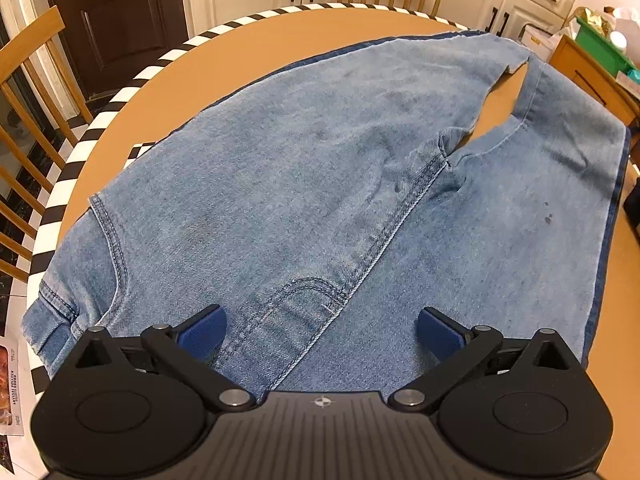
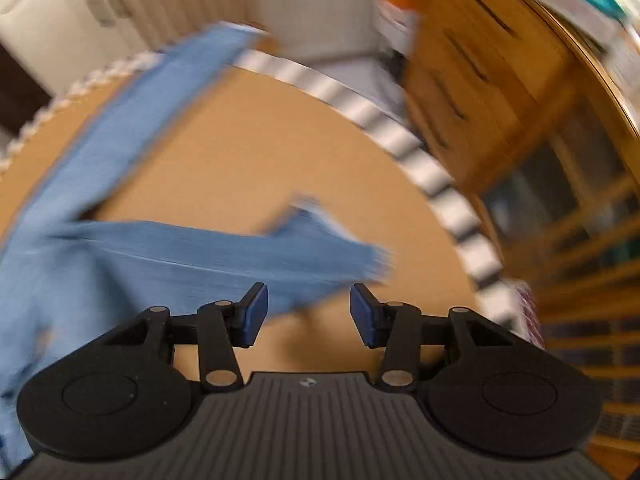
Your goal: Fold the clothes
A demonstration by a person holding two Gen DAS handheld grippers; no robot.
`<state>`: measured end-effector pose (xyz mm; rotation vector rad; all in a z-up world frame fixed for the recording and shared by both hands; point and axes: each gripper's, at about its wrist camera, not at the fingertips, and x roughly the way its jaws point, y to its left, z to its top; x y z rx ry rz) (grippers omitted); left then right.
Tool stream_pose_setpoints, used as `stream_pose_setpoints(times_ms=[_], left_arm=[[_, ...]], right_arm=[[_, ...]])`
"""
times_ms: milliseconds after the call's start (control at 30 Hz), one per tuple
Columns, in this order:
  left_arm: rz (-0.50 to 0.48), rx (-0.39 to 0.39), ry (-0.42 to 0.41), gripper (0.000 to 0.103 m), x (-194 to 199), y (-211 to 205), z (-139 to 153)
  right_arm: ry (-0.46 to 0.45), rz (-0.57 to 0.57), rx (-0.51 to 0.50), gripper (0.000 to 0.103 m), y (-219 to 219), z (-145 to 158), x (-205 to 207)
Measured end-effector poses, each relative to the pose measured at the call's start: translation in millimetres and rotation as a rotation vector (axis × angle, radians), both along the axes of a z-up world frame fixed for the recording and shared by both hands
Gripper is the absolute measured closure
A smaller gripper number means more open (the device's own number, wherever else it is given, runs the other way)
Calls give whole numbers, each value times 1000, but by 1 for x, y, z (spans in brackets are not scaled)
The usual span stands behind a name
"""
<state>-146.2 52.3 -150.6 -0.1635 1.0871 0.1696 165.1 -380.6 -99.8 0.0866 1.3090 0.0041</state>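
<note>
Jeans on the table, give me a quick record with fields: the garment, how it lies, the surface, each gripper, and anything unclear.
garment: light blue jeans
layout: spread flat, unfolded, front up, legs apart and pointing away from the left wrist camera
surface: round tan table with black-and-white striped rim
left gripper: open, above the fly area near the waistband, holding nothing
right gripper: open, empty, near a leg end
surroundings: wooden chair beside the table
unclear: right wrist view is motion-blurred; contact with cloth cannot be judged

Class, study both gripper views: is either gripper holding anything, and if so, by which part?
Nothing is held. The left gripper hangs open over the jeans; the right gripper is open too, near a trouser leg.
</note>
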Motion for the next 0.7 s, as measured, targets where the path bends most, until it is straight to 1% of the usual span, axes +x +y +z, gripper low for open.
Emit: stream_pose_setpoints(times_ms=[67, 167, 200, 233, 267, 300, 333, 400, 433, 467, 533, 567, 633, 700], left_arm=[[-2, 11, 5, 0, 1, -2, -1], [-3, 34, 21, 0, 4, -5, -2], [1, 38, 26, 0, 5, -6, -2], [4, 43, 31, 0, 6, -6, -2], [6, 45, 35, 0, 6, -8, -2], [9, 44, 38, 0, 7, -8, -2], [11, 44, 40, 0, 7, -8, -2], [12, 43, 45, 0, 8, -7, -2], [13, 43, 47, 0, 8, -7, -2], [13, 43, 48, 0, 9, -7, -2], [13, 42, 52, 0, 9, -6, -2], [13, 41, 54, 0, 10, -6, -2], [12, 39, 54, 0, 10, -5, -2], [11, 36, 51, 0, 9, -4, -2]], right_arm=[[7, -95, 43, 44, -20, -13, 3], [18, -299, 171, 44, -45, -32, 8], [20, -354, 205, 47, -50, -38, 10], [17, -385, 232, 48, -52, -41, 11], [16, -399, 257, 52, -52, -45, 12], [18, -410, 280, 60, -51, -50, 13], [10, -406, 287, 65, -49, -54, 13], [-36, -361, 272, 87, -42, -56, 12], [-77, -327, 261, 93, -38, -53, 12], [-114, -299, 251, 96, -35, -47, 11], [-200, -241, 234, 96, -30, -32, 9], [-253, -203, 216, 96, -29, -19, 6], [-336, -133, 142, 96, -30, 12, 3], [-407, -82, 46, 96, -38, 48, 4]])
